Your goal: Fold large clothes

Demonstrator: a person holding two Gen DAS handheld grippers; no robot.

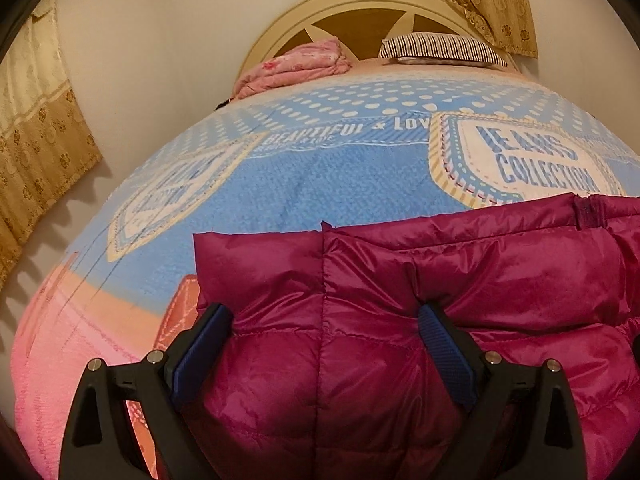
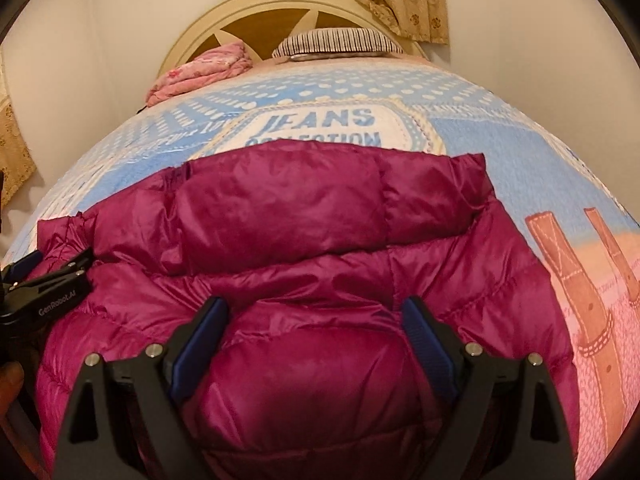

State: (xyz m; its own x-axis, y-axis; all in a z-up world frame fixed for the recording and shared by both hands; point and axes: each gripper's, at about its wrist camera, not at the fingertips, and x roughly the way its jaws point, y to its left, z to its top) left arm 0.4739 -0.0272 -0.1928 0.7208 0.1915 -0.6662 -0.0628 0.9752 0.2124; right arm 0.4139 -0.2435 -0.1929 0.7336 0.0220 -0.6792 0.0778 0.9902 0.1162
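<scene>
A magenta puffer jacket [image 1: 400, 300] lies on the blue-and-pink bedspread [image 1: 320, 168], and every place here is taken from that jacket. Left of it, in the left wrist view, a wide stretch of bedspread runs bare out to the bed's left edge, where a plain wall and a gold curtain [image 1: 36, 132] stand close by. The left gripper [image 1: 324, 344] sits over the jacket's left part, its jaws spread wide with the padded fabric bulging up between the blue pads [image 1: 200, 356], not pinched; the left finger stands right at the jacket's left edge. Beyond the jacket's straight far hem the bedspread stays flat up to a pink folded blanket [image 1: 296, 66], a striped pillow [image 1: 440, 50] and the cream headboard [image 1: 360, 12]. The right gripper [image 2: 316, 340] rests over the jacket's middle bulge, jaws likewise apart and pressed against the fabric without clamping it. Only the right wrist view shows the jacket's right edge and far right corner, with open bedspread beyond them bearing printed belt straps toward the right side of the bed. That view alone also catches the left gripper from outside, at the jacket's left border, along with part of a hand [image 2: 12, 380] below it.
</scene>
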